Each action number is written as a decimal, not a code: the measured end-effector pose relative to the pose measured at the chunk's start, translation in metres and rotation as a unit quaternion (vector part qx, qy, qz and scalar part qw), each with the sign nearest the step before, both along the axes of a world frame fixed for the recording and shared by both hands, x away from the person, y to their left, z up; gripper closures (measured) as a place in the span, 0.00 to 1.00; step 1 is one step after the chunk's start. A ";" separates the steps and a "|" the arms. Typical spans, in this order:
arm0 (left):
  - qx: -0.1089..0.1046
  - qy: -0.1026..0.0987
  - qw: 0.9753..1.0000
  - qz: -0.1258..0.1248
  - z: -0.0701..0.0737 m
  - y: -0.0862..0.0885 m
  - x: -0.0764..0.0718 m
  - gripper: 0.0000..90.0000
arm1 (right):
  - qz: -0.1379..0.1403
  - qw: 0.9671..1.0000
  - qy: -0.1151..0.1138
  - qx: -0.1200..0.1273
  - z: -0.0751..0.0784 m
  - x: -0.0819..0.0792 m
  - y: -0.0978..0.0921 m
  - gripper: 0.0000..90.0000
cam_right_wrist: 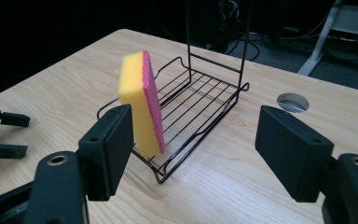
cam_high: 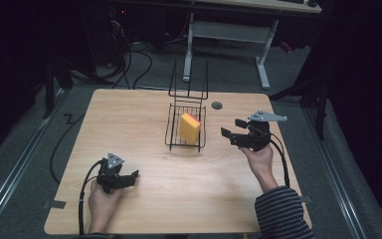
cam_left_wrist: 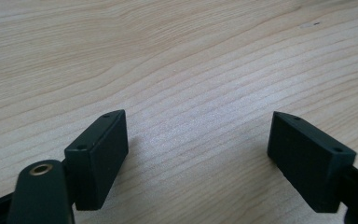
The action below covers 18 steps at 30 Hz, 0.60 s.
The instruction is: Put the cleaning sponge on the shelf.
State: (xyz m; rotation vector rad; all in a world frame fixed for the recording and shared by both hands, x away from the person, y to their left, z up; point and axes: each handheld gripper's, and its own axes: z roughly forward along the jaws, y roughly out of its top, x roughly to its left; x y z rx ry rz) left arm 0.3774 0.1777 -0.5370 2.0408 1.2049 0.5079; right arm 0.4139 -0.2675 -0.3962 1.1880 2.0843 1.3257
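A yellow sponge with a pink scouring side (cam_high: 189, 127) (cam_right_wrist: 141, 99) stands on edge inside a black wire rack (cam_high: 185, 123) (cam_right_wrist: 200, 112) at the middle of the wooden table (cam_high: 144, 119). My right gripper (cam_high: 233, 128) (cam_right_wrist: 193, 140) hovers just right of the rack, open, with nothing between its jaws, which point toward the rack. My left gripper (cam_high: 132, 177) (cam_left_wrist: 198, 144) rests low at the table's front left, open over bare wood. It lies well away from the rack.
A round cable hole (cam_high: 217, 105) (cam_right_wrist: 292, 102) sits in the table behind the rack's right side. A white-legged desk (cam_high: 229, 30) and cables stand on the dark floor beyond the far edge. Bare wood lies between the two grippers.
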 end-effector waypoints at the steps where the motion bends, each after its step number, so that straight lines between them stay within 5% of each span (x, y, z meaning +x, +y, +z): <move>1: 0.000 0.000 1.000 0.000 0.000 0.000 0.000 0.23 | -0.005 1.000 -0.002 0.007 0.000 -0.002 -0.004 0.32; 18: 0.000 0.000 1.000 0.000 0.000 0.000 0.000 0.23 | -0.024 1.000 -0.008 0.013 0.005 -0.021 -0.026 0.33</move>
